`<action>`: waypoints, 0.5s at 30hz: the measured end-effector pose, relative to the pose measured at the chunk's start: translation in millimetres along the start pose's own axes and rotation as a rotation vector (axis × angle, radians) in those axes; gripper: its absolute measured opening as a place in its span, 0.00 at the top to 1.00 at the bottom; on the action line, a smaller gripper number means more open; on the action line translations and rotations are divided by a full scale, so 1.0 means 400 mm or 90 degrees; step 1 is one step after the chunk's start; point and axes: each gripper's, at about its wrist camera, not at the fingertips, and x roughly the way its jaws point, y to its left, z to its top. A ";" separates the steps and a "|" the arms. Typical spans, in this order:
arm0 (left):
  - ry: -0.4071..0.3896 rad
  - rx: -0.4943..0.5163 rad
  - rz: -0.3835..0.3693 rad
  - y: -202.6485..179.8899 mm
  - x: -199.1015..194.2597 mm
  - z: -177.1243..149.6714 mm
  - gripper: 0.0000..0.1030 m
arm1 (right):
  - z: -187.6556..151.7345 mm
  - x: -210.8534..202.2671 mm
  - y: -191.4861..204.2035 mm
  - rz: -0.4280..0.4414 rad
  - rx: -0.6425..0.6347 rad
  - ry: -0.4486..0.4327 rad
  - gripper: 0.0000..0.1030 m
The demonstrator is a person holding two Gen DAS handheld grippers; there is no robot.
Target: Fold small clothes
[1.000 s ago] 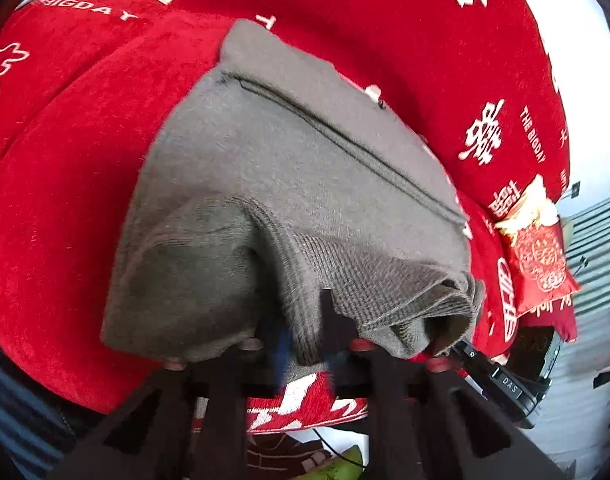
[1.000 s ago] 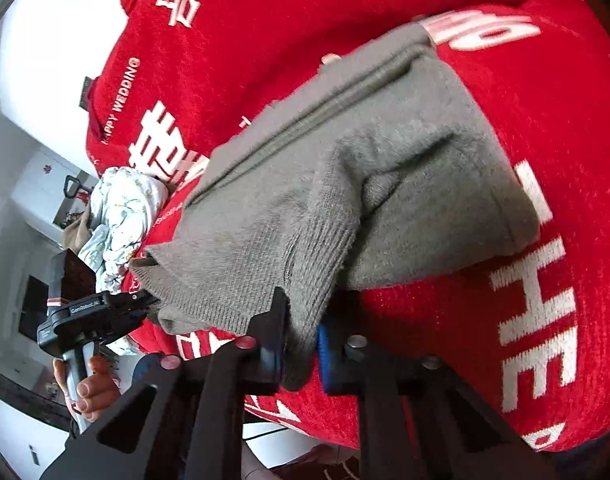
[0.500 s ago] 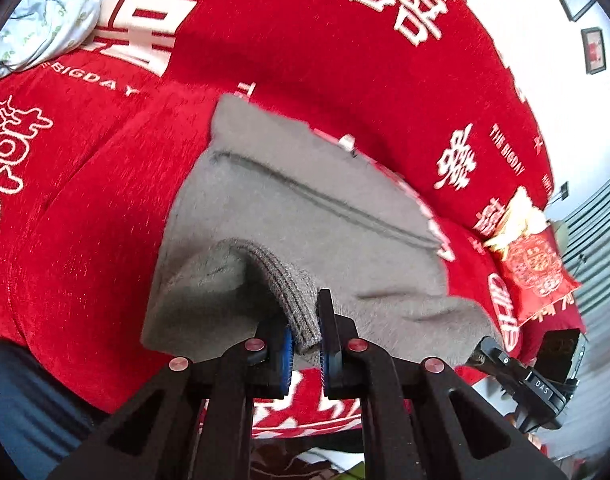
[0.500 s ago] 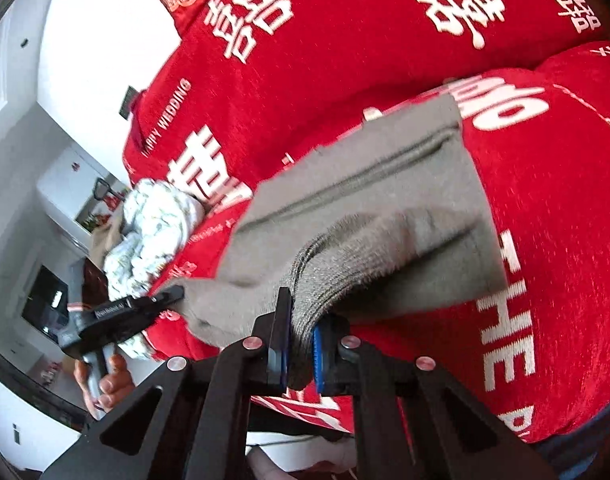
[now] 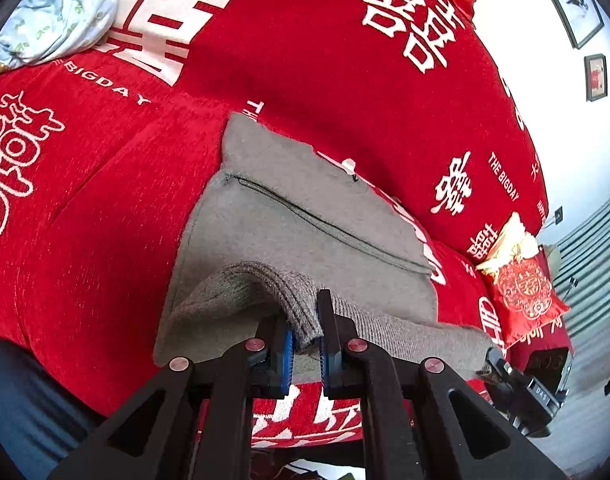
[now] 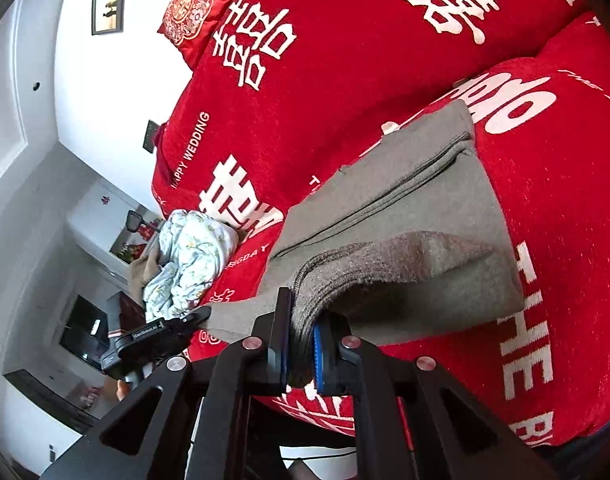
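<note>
A grey knitted garment [image 5: 305,216] lay across the red sofa cover [image 5: 85,200] in the middle of both views. The left gripper [image 5: 305,344] pinched the garment's ribbed hem at lower centre, jaws narrow on the fabric. The right gripper [image 6: 301,344] likewise clamped the ribbed hem at lower centre. A floral cloth [image 6: 189,260] sat at left.

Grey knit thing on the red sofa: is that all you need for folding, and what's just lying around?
For the job:
grey garment
left gripper, shut on its near edge
right gripper, shut on that edge too

Just lying about:
floral cloth
red cushion
wall pictures
sofa cover
</note>
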 end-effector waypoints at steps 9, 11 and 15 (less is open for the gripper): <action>-0.010 0.006 0.009 -0.008 -0.002 0.017 0.89 | 0.026 -0.030 -0.032 0.055 0.056 -0.030 0.91; -0.010 -0.001 0.014 -0.003 0.003 0.019 0.89 | 0.028 -0.040 -0.041 0.065 0.066 -0.039 0.91; -0.006 0.016 0.024 -0.024 0.015 0.023 0.89 | 0.038 -0.029 -0.026 0.015 0.028 -0.028 0.92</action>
